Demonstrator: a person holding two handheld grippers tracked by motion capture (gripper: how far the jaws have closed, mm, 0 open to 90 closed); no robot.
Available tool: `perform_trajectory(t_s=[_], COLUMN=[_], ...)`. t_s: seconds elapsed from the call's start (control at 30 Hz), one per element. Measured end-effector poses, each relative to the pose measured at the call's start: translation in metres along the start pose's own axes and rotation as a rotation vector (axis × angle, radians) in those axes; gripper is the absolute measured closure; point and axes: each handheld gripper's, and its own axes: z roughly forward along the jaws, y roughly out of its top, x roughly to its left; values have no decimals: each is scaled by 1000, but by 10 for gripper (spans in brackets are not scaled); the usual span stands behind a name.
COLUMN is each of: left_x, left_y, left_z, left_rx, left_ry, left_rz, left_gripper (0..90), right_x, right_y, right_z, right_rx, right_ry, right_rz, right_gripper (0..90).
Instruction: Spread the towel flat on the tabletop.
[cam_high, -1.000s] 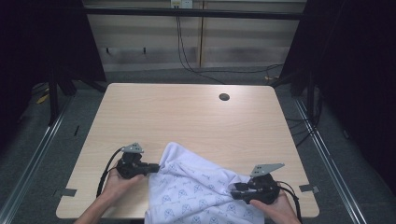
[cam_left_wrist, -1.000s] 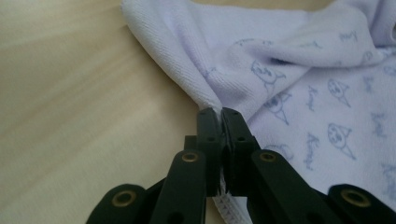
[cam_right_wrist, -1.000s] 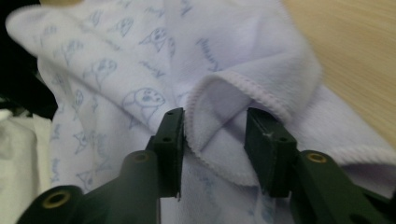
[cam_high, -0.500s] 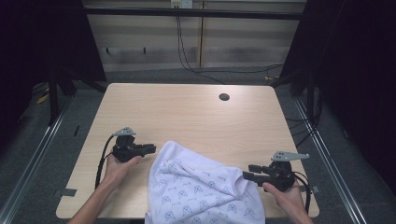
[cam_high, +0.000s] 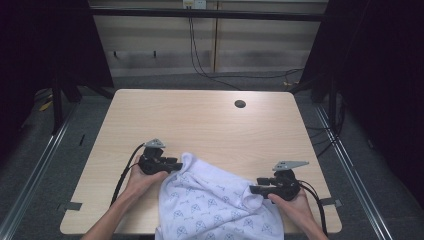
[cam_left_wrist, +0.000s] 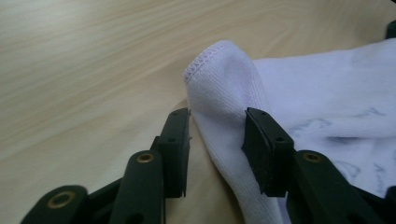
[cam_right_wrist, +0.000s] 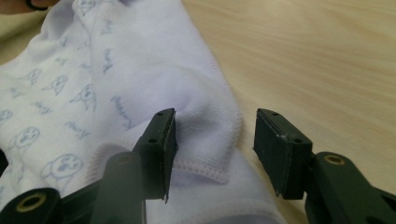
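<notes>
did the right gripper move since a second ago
Yes. After swinging out toward the table's right edge, the right gripper is back on the cloth.

Bright, even overhead light on the table (cam_high: 200, 125), dark surroundings, soft blurred close-ups.

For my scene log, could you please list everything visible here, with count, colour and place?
Towel: one, white with a pale blue print, at the table's near edge, hanging over it.
Table: one, light wood.
Hole: one, dark, in the table's far right part.
Cables: several, black, on the floor beyond the table.
Left gripper: one, black, jaws open around a hemmed towel corner.
Right gripper: one, black, jaws open around a towel fold.
Hands: two, holding the grippers.
</notes>
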Motion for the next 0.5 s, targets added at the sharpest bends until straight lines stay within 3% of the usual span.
perform_trajectory(t_s=[0.07, 0.27, 0.37, 0.4, 0.5], left_x=[-6, -14, -17, -18, -18], left_y=[1, 3, 2, 2, 4], left_z=[4, 12, 14, 14, 10], left_rx=[23, 37, 43, 39, 22], left_ry=[13, -27, -79, -72, -71], left_rz=[29, 59, 83, 89, 88], left_gripper=[586, 605, 720, 793, 878], right_x=[4, 11, 12, 14, 15], right_y=[0, -1, -1, 0, 4], right_z=[4, 13, 14, 14, 11], right_rx=[16, 46, 51, 55, 28], right_ry=[-10, -12, -15, -20, -36], right_rz=[-8, -52, -79, -86, -93], right_gripper=[487, 529, 697, 743, 767])
